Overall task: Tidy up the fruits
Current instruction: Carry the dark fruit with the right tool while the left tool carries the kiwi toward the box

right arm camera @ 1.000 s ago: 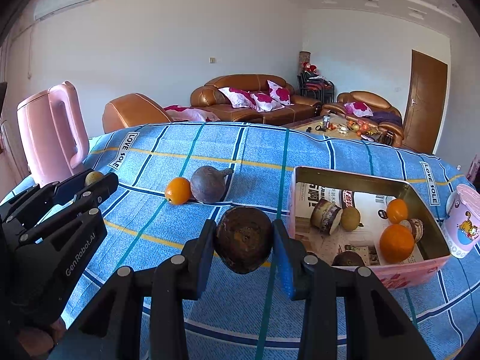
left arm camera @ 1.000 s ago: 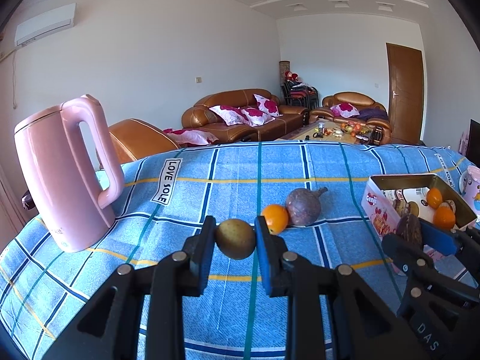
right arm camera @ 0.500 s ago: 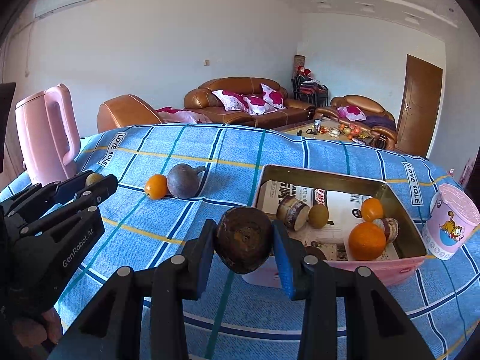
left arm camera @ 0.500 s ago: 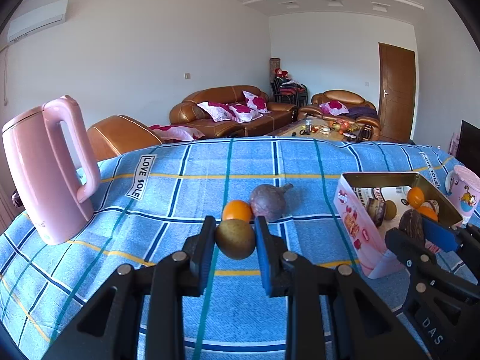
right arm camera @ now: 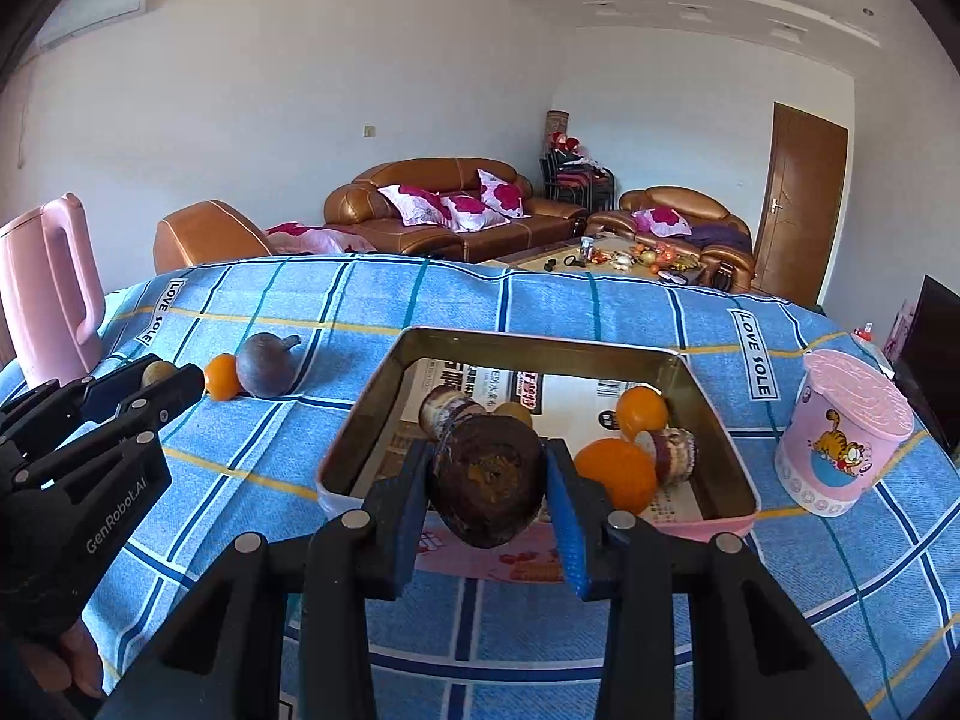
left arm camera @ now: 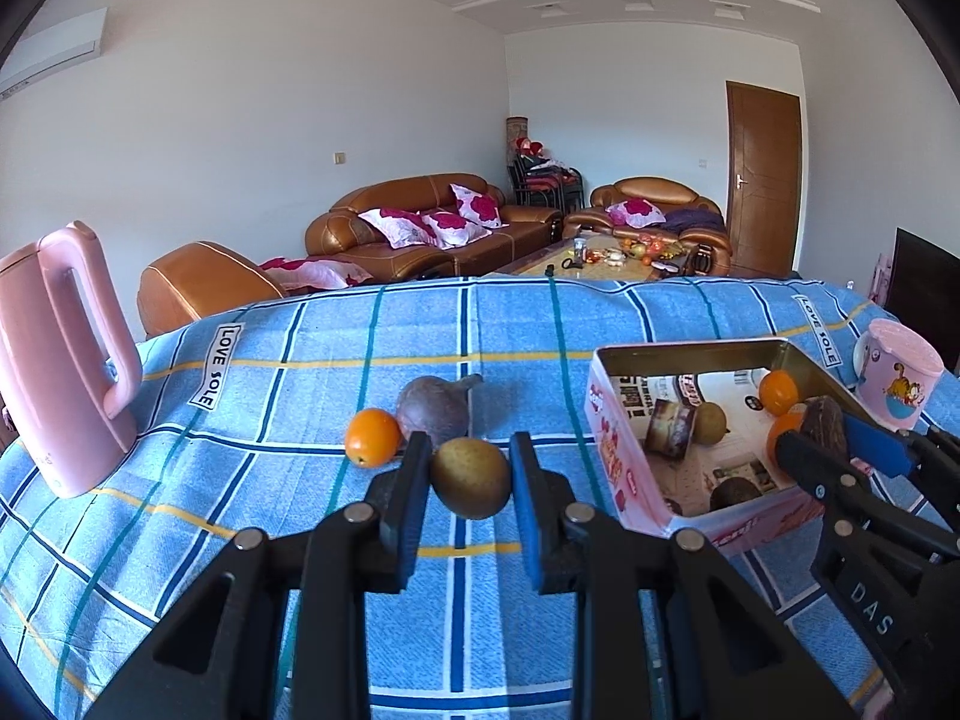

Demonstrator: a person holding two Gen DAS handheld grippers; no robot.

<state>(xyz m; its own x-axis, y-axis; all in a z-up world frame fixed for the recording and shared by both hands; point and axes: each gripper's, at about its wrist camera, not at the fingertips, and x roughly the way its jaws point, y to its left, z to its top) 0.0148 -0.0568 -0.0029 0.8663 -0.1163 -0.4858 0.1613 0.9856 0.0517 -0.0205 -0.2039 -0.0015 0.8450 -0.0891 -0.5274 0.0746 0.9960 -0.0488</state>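
Brown and rough-skinned, the dark fruit (right arm camera: 487,495) sits squeezed between the fingers of the right gripper (right arm camera: 487,498), raised over the near wall of the tin box (right arm camera: 384,384). That height looks deliberate: it clears the rim so the fruit can go down among what is already inside, a big orange (right arm camera: 615,475), a smaller orange (right arm camera: 643,411) and a couple of cut brown pieces lying on printed paper.

Over on the other side, the left gripper (left arm camera: 470,477) is clamped on a small greenish-brown pear (left arm camera: 471,477), carried above the blue checked tablecloth (left arm camera: 336,336) and well short of the box. It seems to be waiting its turn, since the box opening is taken up by the right tool.

On the cloth, not yet collected, a loose orange (left arm camera: 372,437) touches a purple fruit with a stem (left arm camera: 433,411), near the middle of the table. By my reckoning the sorting is past halfway, with these two and the two held fruits to go.

Further out, a pink kettle (left arm camera: 63,360) stands at the left edge and a pink cartoon cup (right arm camera: 843,432) just right of the box, both apart from the working path.
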